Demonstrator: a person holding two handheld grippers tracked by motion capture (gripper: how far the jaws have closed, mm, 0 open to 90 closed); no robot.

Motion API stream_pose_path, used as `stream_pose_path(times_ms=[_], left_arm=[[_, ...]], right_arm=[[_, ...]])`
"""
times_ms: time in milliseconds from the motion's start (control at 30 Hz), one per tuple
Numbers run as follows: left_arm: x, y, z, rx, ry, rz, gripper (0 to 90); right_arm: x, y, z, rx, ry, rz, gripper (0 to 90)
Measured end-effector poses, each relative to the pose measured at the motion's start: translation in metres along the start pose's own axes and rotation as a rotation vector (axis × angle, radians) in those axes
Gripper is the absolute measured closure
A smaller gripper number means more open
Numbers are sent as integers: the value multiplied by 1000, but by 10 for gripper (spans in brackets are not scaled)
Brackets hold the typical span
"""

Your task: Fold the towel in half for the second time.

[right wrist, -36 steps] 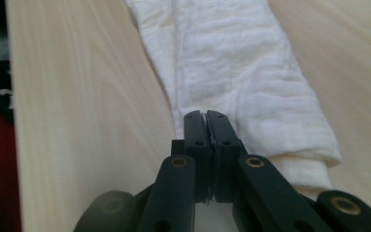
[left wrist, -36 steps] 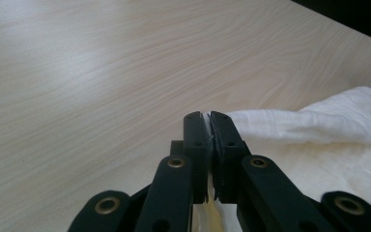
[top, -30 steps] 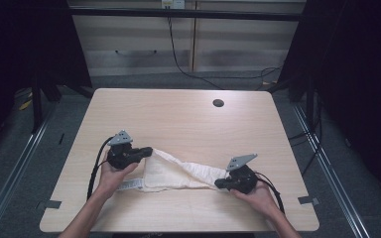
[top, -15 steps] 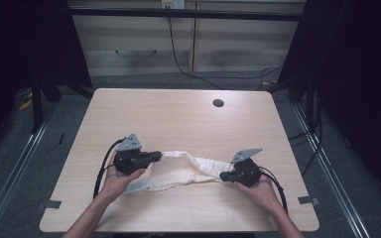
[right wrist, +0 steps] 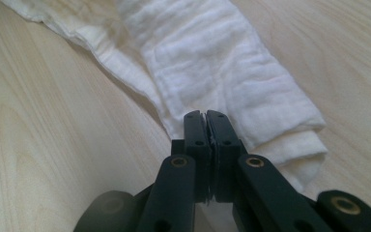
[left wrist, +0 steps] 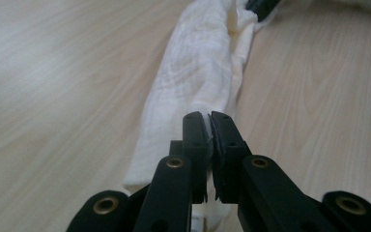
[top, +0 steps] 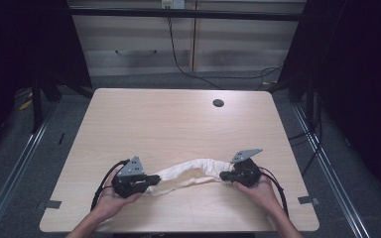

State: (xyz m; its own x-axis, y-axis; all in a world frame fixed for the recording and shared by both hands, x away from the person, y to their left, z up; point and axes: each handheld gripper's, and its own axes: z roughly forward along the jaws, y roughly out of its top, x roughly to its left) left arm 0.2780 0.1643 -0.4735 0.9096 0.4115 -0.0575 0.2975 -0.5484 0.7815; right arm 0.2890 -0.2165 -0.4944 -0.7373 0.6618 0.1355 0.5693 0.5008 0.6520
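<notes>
At the table's near edge: left gripper (top: 151,179) clamped on one end of the cloth (top: 191,174), thin fold of fabric pinched between the closed jaws (clear in the left gripper view). Right gripper (top: 224,175) clamped the same way on the other end, jaws tight on a fold. Cloth is bunched into a long white band, stretched between the two grippers, resting on the table (top: 178,124). Small dark hole (top: 218,103) near the far edge, well apart.
</notes>
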Motion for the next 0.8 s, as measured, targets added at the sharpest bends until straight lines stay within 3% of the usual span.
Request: stream_pose_path(times_ms=[233, 367, 600, 800], left_arm=[[-3, -19, 8, 82, 3, 20, 857], [0, -26, 4, 68, 8, 15, 858], [8, -24, 10, 63, 26, 6, 858], [15, -23, 12, 50, 29, -37, 858]], right_arm=[[4, 0, 0, 1, -23, -21, 885], [7, 2, -2, 23, -77, -51, 884], [15, -3, -7, 37, -162, -65, 884], [11, -12, -18, -28, -147, -8, 887]])
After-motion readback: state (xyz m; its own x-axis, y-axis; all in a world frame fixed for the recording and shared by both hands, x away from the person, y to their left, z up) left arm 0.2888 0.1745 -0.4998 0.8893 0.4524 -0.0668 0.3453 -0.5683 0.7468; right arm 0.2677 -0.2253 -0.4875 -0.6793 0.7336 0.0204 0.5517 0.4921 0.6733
